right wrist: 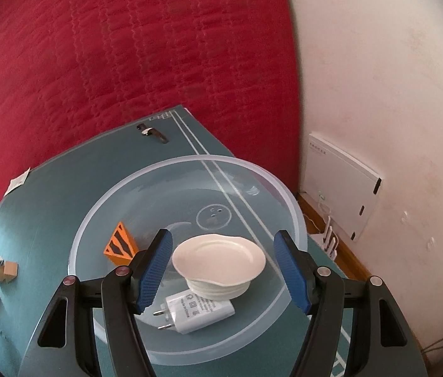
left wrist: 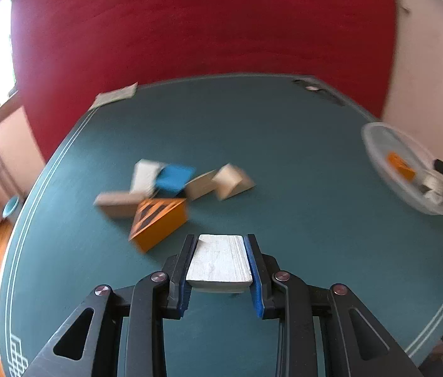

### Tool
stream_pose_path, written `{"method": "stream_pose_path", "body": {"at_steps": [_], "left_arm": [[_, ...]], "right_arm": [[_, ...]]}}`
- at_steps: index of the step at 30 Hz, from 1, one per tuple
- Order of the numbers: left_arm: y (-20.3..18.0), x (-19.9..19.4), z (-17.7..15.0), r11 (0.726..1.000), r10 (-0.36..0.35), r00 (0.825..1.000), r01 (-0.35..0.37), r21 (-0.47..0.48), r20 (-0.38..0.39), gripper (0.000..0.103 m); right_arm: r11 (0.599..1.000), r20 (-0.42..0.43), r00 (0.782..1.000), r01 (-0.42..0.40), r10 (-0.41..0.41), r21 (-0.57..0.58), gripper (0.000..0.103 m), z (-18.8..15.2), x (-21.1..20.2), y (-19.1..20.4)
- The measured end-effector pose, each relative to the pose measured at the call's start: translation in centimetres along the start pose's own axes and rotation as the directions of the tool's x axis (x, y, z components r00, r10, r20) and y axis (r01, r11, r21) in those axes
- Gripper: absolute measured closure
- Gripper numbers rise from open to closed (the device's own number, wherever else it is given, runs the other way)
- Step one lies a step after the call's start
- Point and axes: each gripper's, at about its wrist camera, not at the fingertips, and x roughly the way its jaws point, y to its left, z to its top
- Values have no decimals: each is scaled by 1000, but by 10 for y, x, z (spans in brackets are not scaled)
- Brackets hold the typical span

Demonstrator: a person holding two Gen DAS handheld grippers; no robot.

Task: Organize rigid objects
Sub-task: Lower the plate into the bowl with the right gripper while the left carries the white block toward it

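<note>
My left gripper (left wrist: pixel 220 242) is shut on a white wooden block (left wrist: pixel 219 262), held above the teal table (left wrist: pixel 300 188). Beyond it lies a pile of blocks: an orange patterned wedge (left wrist: pixel 158 220), a blue block (left wrist: pixel 174 177), a white block (left wrist: pixel 144 176) and plain wooden blocks (left wrist: pixel 232 182). My right gripper (right wrist: pixel 223 248) is open above a clear plastic bowl (right wrist: pixel 127 188). The bowl holds an orange wedge (right wrist: pixel 120 245), a small white dish (right wrist: pixel 218 257) and a white plug adapter (right wrist: pixel 196 311). The bowl also shows at the right of the left wrist view (left wrist: pixel 378 147).
A red cloth (right wrist: pixel 127 62) hangs behind the table. A dark metal piece (right wrist: pixel 152 133) lies near the far table corner. A paper slip (left wrist: pixel 114 95) lies at the far left edge. A white box (right wrist: pixel 340 185) leans on the wall at the right.
</note>
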Motion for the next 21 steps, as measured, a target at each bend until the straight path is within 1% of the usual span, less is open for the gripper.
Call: {"method": "stream_pose_path", "body": {"at_steps": [5, 9, 16, 19, 21], "left_arm": [[-37, -1, 20, 995, -60, 998, 58, 76, 19, 72], [-70, 0, 35, 985, -122, 992, 118, 124, 22, 72], [-128, 9, 56, 956, -218, 976, 213, 201, 4, 72], [-149, 12, 61, 942, -245, 969, 238, 236, 1, 72], [-161, 14, 63, 934, -258, 966, 251, 256, -4, 72]], "right_arm": [[999, 8, 1000, 24, -25, 27, 35, 5, 0, -10], [997, 7, 999, 47, -47, 61, 35, 6, -1, -20], [995, 5, 998, 64, -64, 80, 35, 6, -1, -26], [995, -14, 998, 66, -65, 73, 35, 2, -4, -26], [995, -11, 998, 66, -65, 75, 35, 3, -5, -27]]}}
